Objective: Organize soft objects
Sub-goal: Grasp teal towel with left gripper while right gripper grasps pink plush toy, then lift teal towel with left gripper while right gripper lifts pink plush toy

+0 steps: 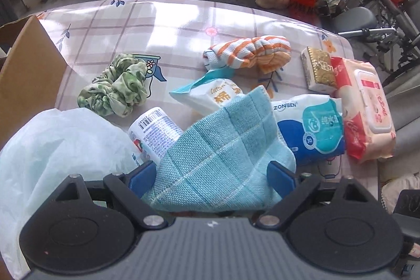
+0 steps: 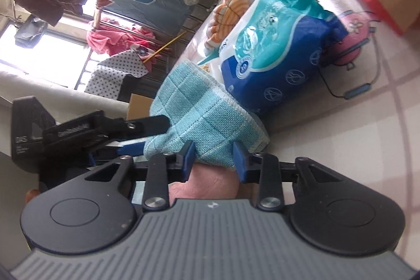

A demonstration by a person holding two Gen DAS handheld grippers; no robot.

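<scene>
A checked tablecloth [image 1: 162, 25] covers the table, with shoes and a railing behind it. In the left wrist view the blue towel [image 1: 223, 148] stands bunched right in front of the left gripper [image 1: 214, 175], filling the gap between its blue fingers [image 1: 143, 175]; its long side runs up and away from the tool toward a white pack [image 1: 218, 93]. The jaws stand wide, a pad at each flank of the towel, and whether they press it I cannot tell. Left of the towel lie a bottle [image 1: 155, 130], a plastic bag [image 1: 60, 148] and a green scrunchie [image 1: 118, 85]; right of it the blue wipes [image 1: 312, 125] and a red pack [image 1: 367, 109]; beyond it a striped cloth [image 1: 249, 51]. A cardboard box [image 1: 29, 64] stands far left of the towel. In the right wrist view the scene is rolled, with hanging laundry behind the table. The towel [image 2: 199, 112] sits directly ahead of the right gripper [image 2: 214, 156], against the wipes [image 2: 275, 49]. This tool is narrow, its fingers [image 2: 189, 156] pinching the towel's near fold. The left gripper [image 2: 126, 134] reaches the towel from the left side. Both tools are at the towel; the right looks to have the firmer hold.
</scene>
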